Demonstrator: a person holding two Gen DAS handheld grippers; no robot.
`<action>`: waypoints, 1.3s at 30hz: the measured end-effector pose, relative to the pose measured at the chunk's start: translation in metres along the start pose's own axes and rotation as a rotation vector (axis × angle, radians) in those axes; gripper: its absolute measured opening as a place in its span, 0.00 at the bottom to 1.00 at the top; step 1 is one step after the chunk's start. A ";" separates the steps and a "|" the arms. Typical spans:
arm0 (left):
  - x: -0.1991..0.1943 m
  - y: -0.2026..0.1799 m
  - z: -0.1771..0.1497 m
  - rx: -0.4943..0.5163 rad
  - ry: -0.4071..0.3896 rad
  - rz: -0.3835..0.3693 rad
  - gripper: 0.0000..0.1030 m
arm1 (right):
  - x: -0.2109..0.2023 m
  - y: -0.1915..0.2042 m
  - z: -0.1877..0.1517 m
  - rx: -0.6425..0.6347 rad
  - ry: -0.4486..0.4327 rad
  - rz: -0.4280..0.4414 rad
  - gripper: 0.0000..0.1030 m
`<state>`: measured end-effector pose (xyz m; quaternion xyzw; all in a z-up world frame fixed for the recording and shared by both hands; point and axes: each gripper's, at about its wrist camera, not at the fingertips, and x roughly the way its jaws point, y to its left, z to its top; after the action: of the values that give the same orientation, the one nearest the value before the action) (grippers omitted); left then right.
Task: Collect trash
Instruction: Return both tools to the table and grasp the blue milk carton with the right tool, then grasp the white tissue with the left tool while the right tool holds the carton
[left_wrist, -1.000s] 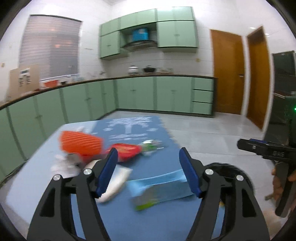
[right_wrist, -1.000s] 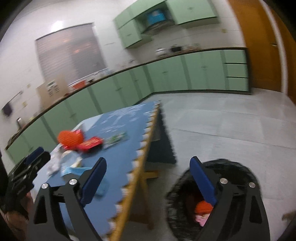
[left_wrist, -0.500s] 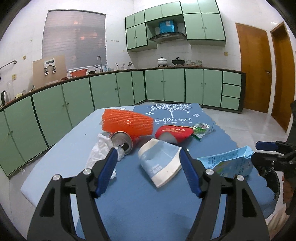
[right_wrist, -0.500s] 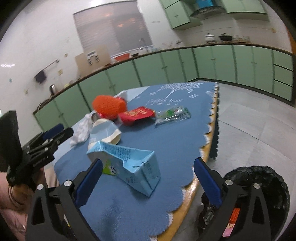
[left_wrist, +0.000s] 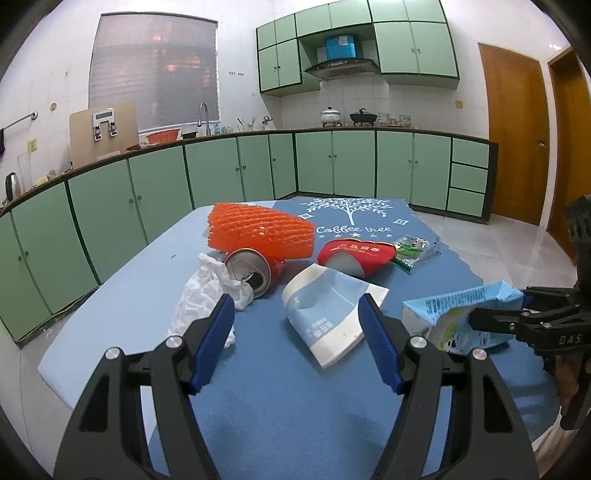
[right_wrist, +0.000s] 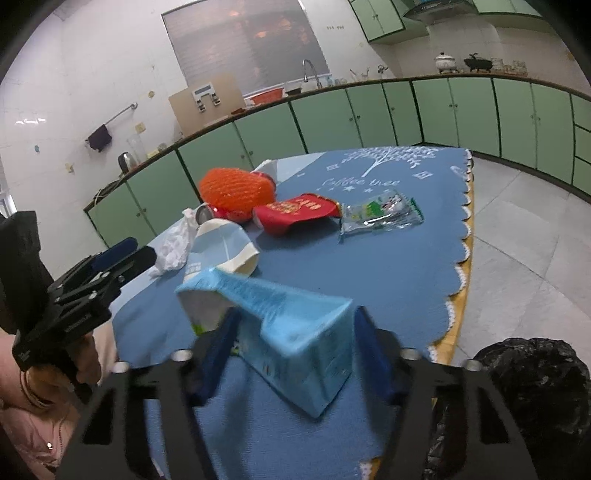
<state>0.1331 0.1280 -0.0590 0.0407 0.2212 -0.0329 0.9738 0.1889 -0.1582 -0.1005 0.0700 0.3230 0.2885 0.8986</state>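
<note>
A light-blue milk carton (right_wrist: 295, 325) lies on the blue table mat (right_wrist: 388, 258) near its front edge. My right gripper (right_wrist: 295, 317) straddles it and its jaws are closing, the blue pads touching both sides of the carton (left_wrist: 454, 314). In the left wrist view the right gripper (left_wrist: 495, 314) comes in from the right. My left gripper (left_wrist: 295, 301) stands open and holds nothing, just short of a flattened blue-and-white paper cup (left_wrist: 325, 314). Behind it lie an orange foam net (left_wrist: 258, 232), a red can (left_wrist: 255, 271), crumpled white tissue (left_wrist: 207, 299), a red pouch (left_wrist: 354, 254) and a clear green wrapper (left_wrist: 413, 249).
A bin lined with a black bag (right_wrist: 517, 387) stands on the floor just off the table's right front corner. Green cabinets (left_wrist: 221, 177) run along the far walls. A person's hand (right_wrist: 40, 380) and sleeve hold the left gripper at the lower left of the right wrist view.
The right gripper swung from over the black bin to the table and closed around the blue carton. The left gripper's view turned onto the trash pile and then held still.
</note>
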 end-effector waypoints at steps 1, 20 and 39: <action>0.000 0.000 0.000 -0.003 0.001 0.000 0.66 | 0.000 0.000 -0.001 0.001 0.005 -0.001 0.47; 0.003 0.039 -0.005 0.002 -0.008 0.162 0.72 | -0.053 0.025 -0.020 0.053 -0.106 -0.211 0.32; 0.062 0.075 -0.019 -0.106 0.170 0.069 0.08 | -0.029 0.035 -0.019 0.047 -0.077 -0.251 0.33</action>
<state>0.1867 0.2016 -0.0976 -0.0006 0.3030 0.0159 0.9528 0.1420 -0.1467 -0.0885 0.0610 0.3012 0.1631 0.9375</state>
